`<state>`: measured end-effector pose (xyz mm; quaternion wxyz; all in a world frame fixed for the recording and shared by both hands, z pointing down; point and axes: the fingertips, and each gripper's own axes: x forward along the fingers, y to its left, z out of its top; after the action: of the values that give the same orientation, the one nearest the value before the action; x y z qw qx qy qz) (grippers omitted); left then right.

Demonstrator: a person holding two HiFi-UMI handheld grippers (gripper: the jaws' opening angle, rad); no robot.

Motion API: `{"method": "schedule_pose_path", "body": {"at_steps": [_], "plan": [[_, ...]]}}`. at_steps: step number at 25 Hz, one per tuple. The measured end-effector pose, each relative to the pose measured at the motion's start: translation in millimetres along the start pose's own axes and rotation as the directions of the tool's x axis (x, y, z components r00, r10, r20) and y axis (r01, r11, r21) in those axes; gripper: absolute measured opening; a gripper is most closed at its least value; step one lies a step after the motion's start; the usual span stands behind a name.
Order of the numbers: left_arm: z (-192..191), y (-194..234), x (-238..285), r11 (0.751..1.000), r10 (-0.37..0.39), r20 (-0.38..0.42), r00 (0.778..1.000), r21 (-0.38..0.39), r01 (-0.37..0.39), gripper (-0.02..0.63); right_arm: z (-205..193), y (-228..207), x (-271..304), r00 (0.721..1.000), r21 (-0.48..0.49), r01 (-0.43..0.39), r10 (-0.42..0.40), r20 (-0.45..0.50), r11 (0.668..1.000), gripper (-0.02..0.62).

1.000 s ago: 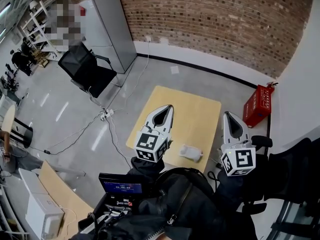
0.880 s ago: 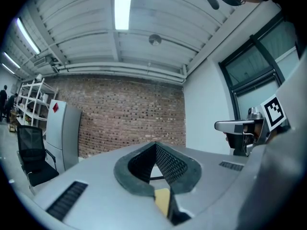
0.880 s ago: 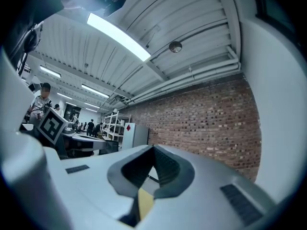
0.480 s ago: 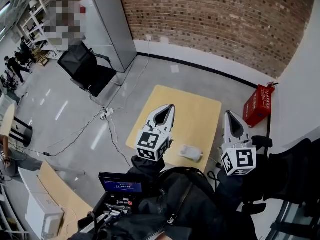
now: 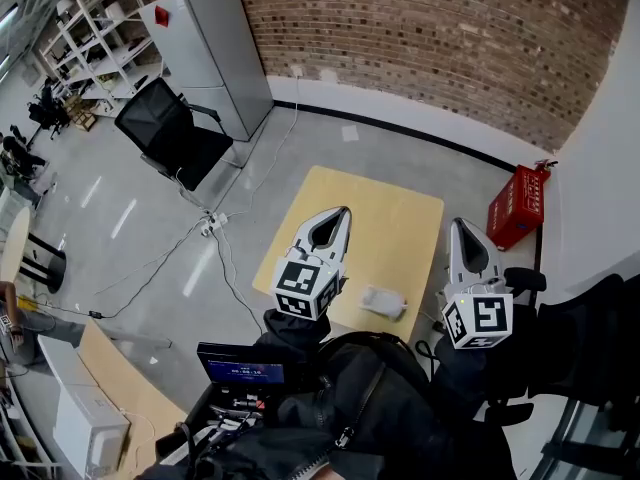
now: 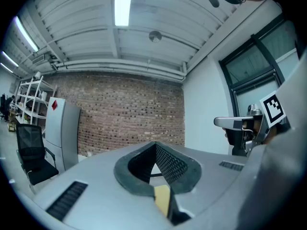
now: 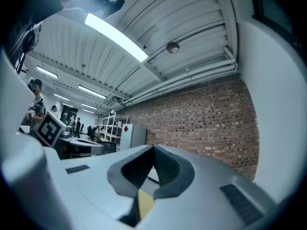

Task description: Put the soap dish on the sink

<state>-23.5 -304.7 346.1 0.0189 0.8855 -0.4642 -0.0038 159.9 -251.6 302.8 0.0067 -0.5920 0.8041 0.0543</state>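
A small white soap dish [image 5: 382,302] lies near the front edge of a low yellow wooden table [image 5: 390,218] in the head view. My left gripper [image 5: 338,212] is held level above the table's left side, up and to the left of the dish, with its jaws shut and empty. My right gripper [image 5: 458,225] hovers past the table's right edge, also shut with nothing in it. In the left gripper view the left gripper [image 6: 156,144] points at a brick wall. The right gripper [image 7: 154,147] in its own view faces the same wall. No sink shows in any view.
A red crate [image 5: 517,208] stands on the floor right of the table. A black office chair [image 5: 170,138] and a grey cabinet [image 5: 215,53] stand at the back left. Cables [image 5: 215,230] run over the floor left of the table. A small screen [image 5: 240,371] sits near my body.
Both grippers and the soap dish keep their places. Only people far off at the left background have shifted.
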Motion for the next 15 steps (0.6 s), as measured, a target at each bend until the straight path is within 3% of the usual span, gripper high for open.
{"method": "schedule_pose_path", "body": {"at_steps": [15], "plan": [[-4.3,3.7,-1.6,1.000,0.010,-0.009,1.000,-0.005,-0.010,0.002,-0.4,4.8,1.2,1.000,0.005,0.003,-0.003,0.003,1.000,0.006]]}}
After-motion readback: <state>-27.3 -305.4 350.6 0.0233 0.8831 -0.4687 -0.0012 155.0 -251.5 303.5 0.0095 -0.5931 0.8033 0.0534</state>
